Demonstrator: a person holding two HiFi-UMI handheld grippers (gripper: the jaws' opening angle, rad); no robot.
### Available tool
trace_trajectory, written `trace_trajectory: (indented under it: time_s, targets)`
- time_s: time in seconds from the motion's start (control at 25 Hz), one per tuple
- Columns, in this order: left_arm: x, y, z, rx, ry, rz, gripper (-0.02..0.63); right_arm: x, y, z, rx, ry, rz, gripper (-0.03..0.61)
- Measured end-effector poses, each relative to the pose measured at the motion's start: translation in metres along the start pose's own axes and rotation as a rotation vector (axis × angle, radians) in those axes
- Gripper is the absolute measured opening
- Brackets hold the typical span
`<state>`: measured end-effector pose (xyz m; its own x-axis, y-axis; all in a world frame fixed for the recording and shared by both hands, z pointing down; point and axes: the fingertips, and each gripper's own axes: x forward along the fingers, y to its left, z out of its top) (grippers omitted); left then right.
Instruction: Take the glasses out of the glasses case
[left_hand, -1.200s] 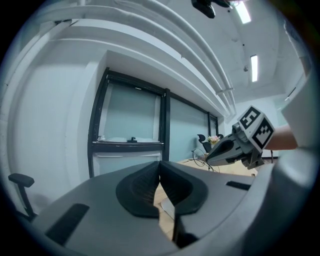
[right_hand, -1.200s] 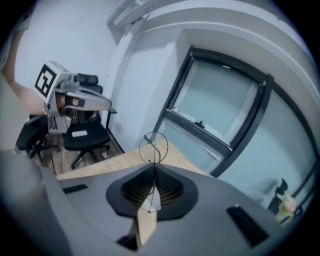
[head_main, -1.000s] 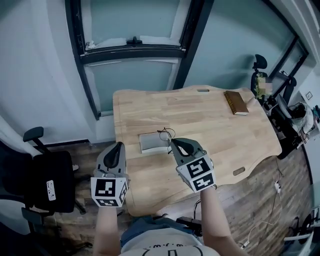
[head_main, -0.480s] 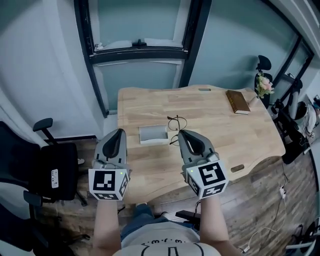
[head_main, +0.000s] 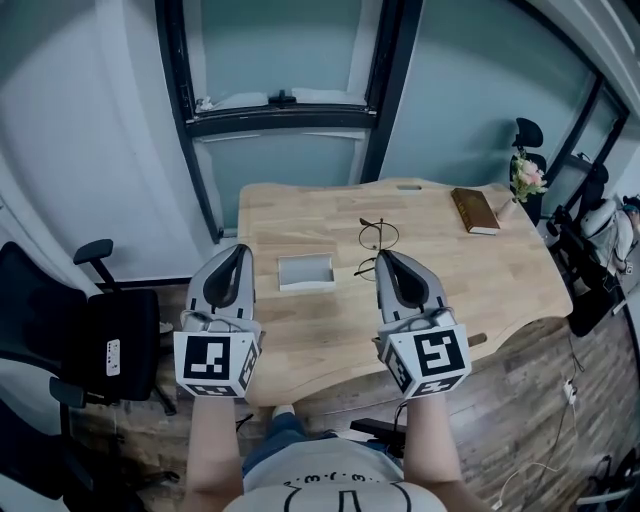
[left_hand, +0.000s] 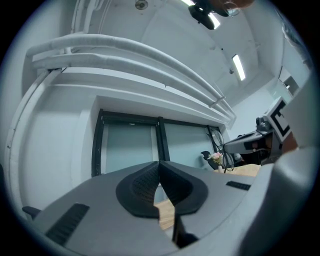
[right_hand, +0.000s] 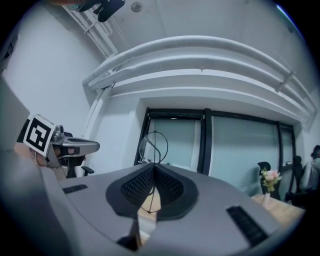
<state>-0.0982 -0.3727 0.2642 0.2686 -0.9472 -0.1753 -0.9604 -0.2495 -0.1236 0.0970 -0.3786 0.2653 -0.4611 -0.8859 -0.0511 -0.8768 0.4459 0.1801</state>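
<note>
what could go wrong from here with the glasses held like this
1. The right gripper pinches the glasses only by a thin wire part, so they may swing, slip or bend.
2. They hang over the bare table, not over the case, so a drop would likely land on the wood.

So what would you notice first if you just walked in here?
The round wire glasses, pinched in the right gripper and held up above the wooden table. Just left of them, the open grey glasses case lies empty on the table. The left gripper is shut with nothing in it.
</note>
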Motion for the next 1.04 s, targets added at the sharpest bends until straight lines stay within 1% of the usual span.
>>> trace_trajectory:
  time_s: [0.24, 0.68, 1.04]
  targets:
    - [0.007, -0.006, 0.008, 0.016, -0.017, -0.013, 0.017, -0.006, -0.014, 0.002, -0.006, -0.007, -0.038, 0.015]
    - [0.016, -0.008, 0.011, 0.036, -0.024, -0.025, 0.017, -0.001, -0.010, 0.000, -0.004, -0.011, -0.025, 0.015]
    - [0.017, -0.007, 0.011, 0.048, -0.032, -0.019, 0.017, 0.001, -0.010, 0.001, -0.012, -0.024, -0.027, 0.015]
